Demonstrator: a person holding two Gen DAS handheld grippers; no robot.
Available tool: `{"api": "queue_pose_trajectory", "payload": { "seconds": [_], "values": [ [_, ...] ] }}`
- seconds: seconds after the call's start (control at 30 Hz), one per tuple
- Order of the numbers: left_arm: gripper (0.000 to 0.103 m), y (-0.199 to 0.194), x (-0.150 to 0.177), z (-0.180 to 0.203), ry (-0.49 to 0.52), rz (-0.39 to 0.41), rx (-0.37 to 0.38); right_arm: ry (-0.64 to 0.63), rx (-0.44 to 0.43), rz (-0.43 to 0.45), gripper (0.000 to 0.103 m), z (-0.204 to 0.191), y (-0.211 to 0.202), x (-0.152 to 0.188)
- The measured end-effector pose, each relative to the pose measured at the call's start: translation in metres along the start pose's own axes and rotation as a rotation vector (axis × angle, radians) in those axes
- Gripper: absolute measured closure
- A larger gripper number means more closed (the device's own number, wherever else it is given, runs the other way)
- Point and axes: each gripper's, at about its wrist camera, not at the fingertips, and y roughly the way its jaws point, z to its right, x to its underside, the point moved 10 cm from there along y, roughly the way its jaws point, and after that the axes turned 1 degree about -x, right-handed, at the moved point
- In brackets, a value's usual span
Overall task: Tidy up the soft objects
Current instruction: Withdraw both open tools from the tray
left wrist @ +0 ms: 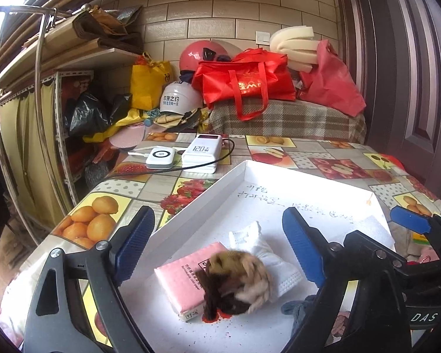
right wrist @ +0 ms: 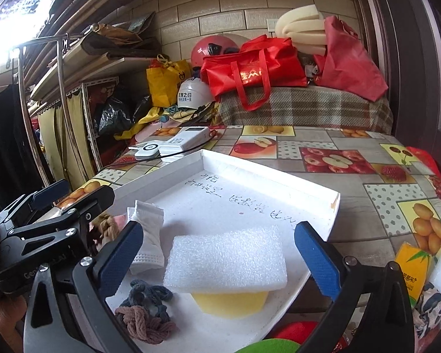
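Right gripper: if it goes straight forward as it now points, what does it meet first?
Probably the white foam sheet on the yellow sponge, which lies between the open right gripper fingers; depth is unclear.

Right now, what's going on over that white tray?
A person is sorting soft things into the white tray with two hand-held tongs. The left tongs stand open over a furry pompom, which lies on a pink tissue pack and a face mask, no pad pressing it. The right tongs stand open around a white foam sheet resting on a yellow sponge. Hair ties lie beside them.
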Motion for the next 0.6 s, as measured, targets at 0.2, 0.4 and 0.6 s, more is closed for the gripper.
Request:
{"api": "queue_pose_trajectory", "payload": {
  "seconds": [0.2, 0.4, 0.6],
  "values": [
    [0.010, -0.004, -0.002, -0.002, 0.003, 0.025, -0.023, -0.033, 0.016, 0.069, 0.000, -0.004, -0.012, -0.006],
    [0.010, -0.023, -0.008, -0.005, -0.010, 0.119, -0.035, -0.061, 0.000, 0.185, 0.000, -0.010, -0.034, -0.015],
    [0.010, -0.037, -0.003, 0.005, 0.007, 0.116, -0.014, -0.067, -0.025, 0.173, 0.000, -0.007, -0.048, -0.006]
  ]
}}
